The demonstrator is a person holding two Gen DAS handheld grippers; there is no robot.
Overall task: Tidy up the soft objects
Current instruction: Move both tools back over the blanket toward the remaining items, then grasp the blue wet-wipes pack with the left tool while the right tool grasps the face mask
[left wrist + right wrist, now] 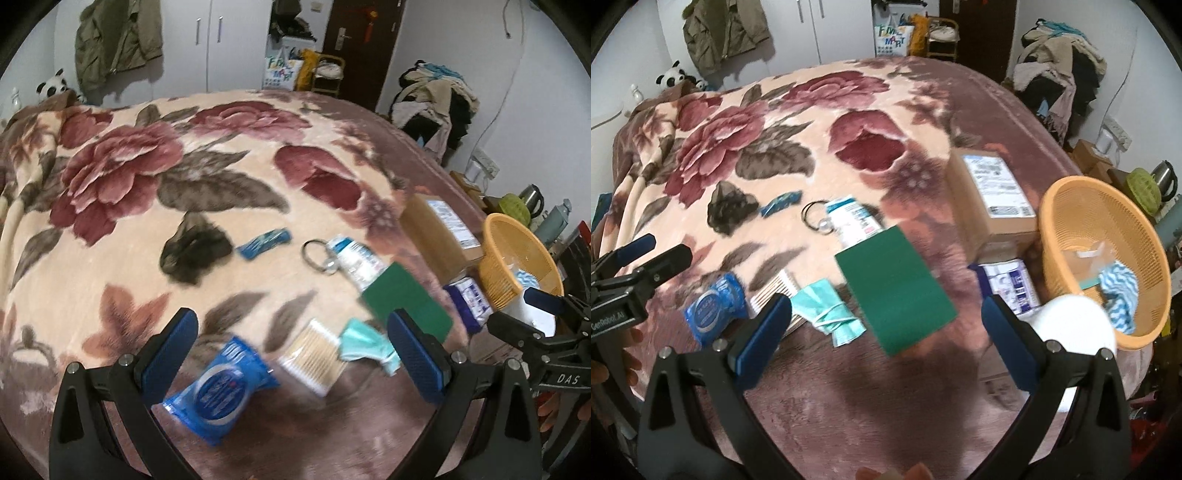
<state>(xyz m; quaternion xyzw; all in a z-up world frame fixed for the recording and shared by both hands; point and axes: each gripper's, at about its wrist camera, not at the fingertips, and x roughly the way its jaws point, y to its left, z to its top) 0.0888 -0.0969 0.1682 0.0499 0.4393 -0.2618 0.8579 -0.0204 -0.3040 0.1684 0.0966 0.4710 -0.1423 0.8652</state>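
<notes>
Soft objects lie scattered on a bed (110, 258) under a floral blanket, and both grippers hang above its near edge with their blue-padded jaws spread wide and nothing between them. Between the jaws of the left gripper (295, 354) sit a blue round-labelled packet (221, 391), a bundle of cotton swabs (314, 354) and, touching it on the right, a crumpled teal face mask (365, 343). The right gripper (886, 336) hovers above the near end of a flat green pad (897, 284), with the mask just to the pad's left. Right of the pad, a blue-and-white wrapped pack (1012, 284) lies against the near side of a cardboard box (993, 199). An orange mesh basket (1067, 206) stands tilted at the bed's right edge; a blue-and-white zigzag cloth (1119, 291) is inside it, and a white rounded thing, too blurred to name, sits at its near rim. Farther in, a white tube (354, 262) touches the pad's far end, with a key ring (314, 254) at its left. Left of those lie a small blue packet (264, 242) and a dark crumpled cloth (195, 251). At the far left, a panda plush (53, 85) sits beyond the bed.
</notes>
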